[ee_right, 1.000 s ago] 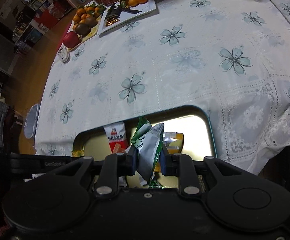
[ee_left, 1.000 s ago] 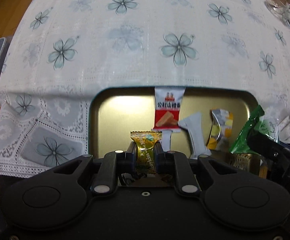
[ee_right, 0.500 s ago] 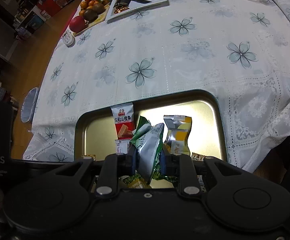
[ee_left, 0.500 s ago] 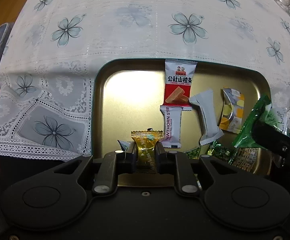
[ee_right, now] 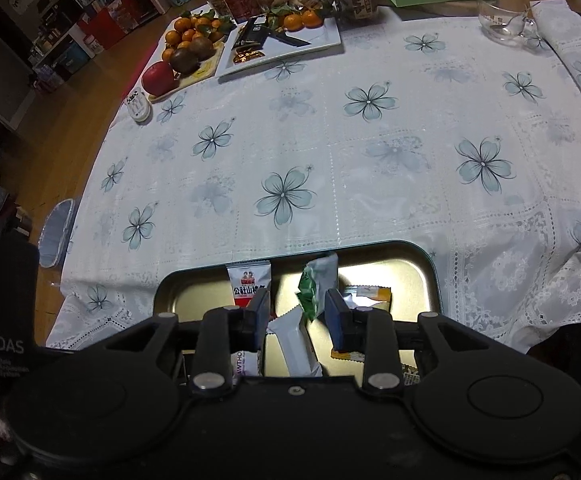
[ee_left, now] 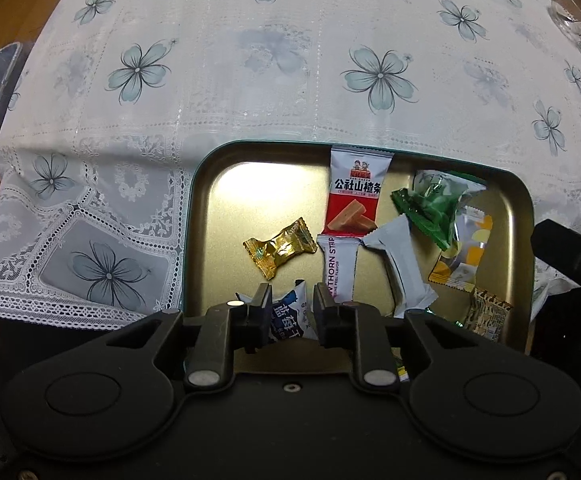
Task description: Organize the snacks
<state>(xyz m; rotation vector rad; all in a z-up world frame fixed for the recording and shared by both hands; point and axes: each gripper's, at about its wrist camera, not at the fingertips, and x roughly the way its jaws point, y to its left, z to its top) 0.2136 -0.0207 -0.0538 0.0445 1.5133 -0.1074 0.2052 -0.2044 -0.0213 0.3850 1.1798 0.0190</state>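
Observation:
A gold tray (ee_left: 194, 200) with a teal rim sits at the near edge of the flowered tablecloth. In it lies a gold-wrapped candy (ee_left: 280, 248), free of my left gripper (ee_left: 292, 304), whose jaws are opening straight above the tray with nothing pressed between them. A blue-and-white packet (ee_left: 290, 316) lies below the fingertips. A green packet (ee_left: 434, 204) rests on a yellow-grey packet (ee_left: 464, 252). My right gripper (ee_right: 297, 304) hangs over the tray (ee_right: 430, 268), jaws opening. The green packet (ee_right: 314, 280) shows between its fingers, untouched.
The tray also holds a red hawthorn packet (ee_left: 354, 196), a white strip packet (ee_left: 338, 268), a plain white packet (ee_left: 400, 264) and a brown packet (ee_left: 486, 312). At the table's far side stand a fruit board (ee_right: 182, 56), a white plate (ee_right: 290, 36) and a glass bowl (ee_right: 502, 20).
My left gripper has let go of the gold candy, which now lies in the tray. My right gripper has released the green packet onto the other snacks and lifted slightly.

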